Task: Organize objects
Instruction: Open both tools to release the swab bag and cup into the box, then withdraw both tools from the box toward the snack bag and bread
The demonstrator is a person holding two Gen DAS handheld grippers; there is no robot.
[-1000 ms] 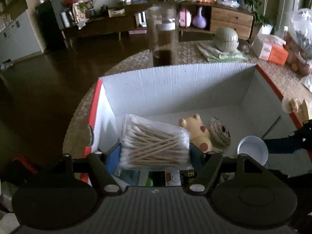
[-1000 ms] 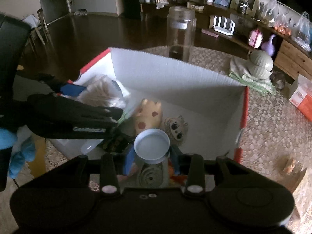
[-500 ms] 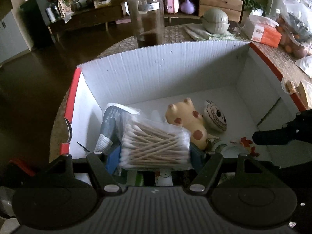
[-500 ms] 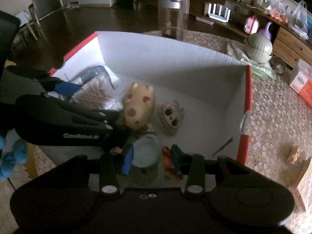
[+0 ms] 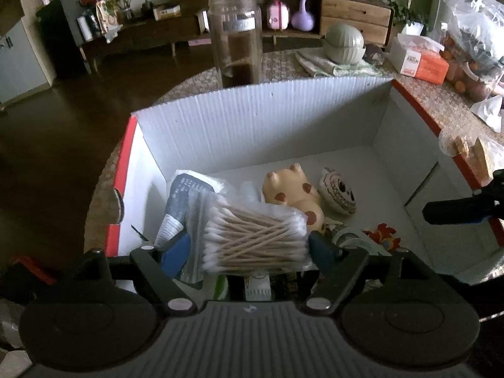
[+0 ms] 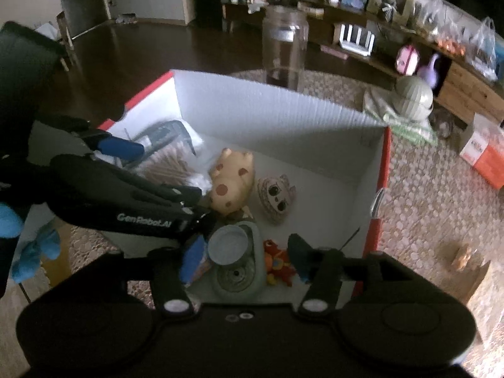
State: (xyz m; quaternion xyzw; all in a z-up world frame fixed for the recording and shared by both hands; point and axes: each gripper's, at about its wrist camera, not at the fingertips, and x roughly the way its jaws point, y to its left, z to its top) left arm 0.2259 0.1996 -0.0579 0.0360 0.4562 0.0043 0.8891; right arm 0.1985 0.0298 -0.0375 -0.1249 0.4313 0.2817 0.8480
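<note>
Now that the right gripper [image 6: 241,256] has spread and dropped the white lid [image 6: 229,244] by the box's [image 5: 252,126] near edge, only the left gripper [image 5: 250,247], pinching the cotton-swab pack [image 5: 255,239] over the box's near-left corner, must release.

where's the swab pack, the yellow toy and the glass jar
swab pack [image 5: 255,239], left wrist view, on the middle of the bundled sticks
yellow toy [image 6: 231,178], right wrist view, on its spotted belly
glass jar [image 5: 236,36], left wrist view, on the clear wall near the label
</note>
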